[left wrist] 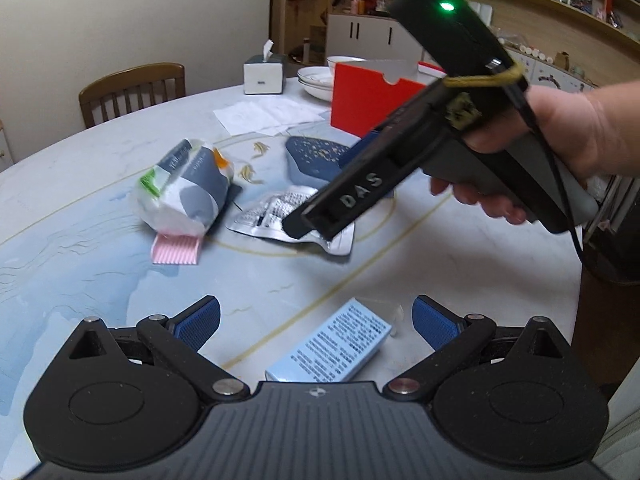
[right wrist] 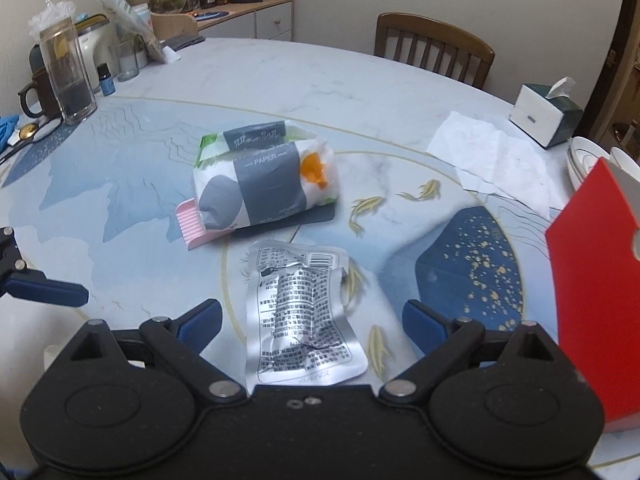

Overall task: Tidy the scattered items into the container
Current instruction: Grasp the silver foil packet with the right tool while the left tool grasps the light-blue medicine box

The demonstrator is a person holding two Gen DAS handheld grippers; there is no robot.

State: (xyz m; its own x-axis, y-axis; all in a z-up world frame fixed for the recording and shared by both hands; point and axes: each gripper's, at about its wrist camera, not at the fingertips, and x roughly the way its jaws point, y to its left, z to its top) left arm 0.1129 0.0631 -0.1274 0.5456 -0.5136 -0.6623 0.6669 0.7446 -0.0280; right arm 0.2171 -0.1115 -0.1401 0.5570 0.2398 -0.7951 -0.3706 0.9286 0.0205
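Hovering: both claws are held above the worktop (right wrist: 280, 80), nothing gripped by either.
Right claw (right wrist: 312, 320): spread wide, jaws empty; the foil pouch (right wrist: 304, 312) is seen lying flat between its fingers, not visibly touched.
Pouch axis: its long side runs from 6 to 12 o'clock in the right wrist view, in line with the fingers, so the jaws straddle its short width.
Nearer arm for the pouch: judged to be the right; a straight drop and a squeeze seem all that is called for.
Left claw (left wrist: 316, 320): spread wide as well, empty; the pale blue box (left wrist: 332, 348) is seen just under it, slanted from 7 to 1 o'clock.
Container: the red box (right wrist: 592, 280) stands at 3 o'clock of the right claw, near it.
Other items: the tissue pack (right wrist: 264, 176) lies at 12 o'clock beyond the pouch, resting partly on a pink comb (right wrist: 192, 228).
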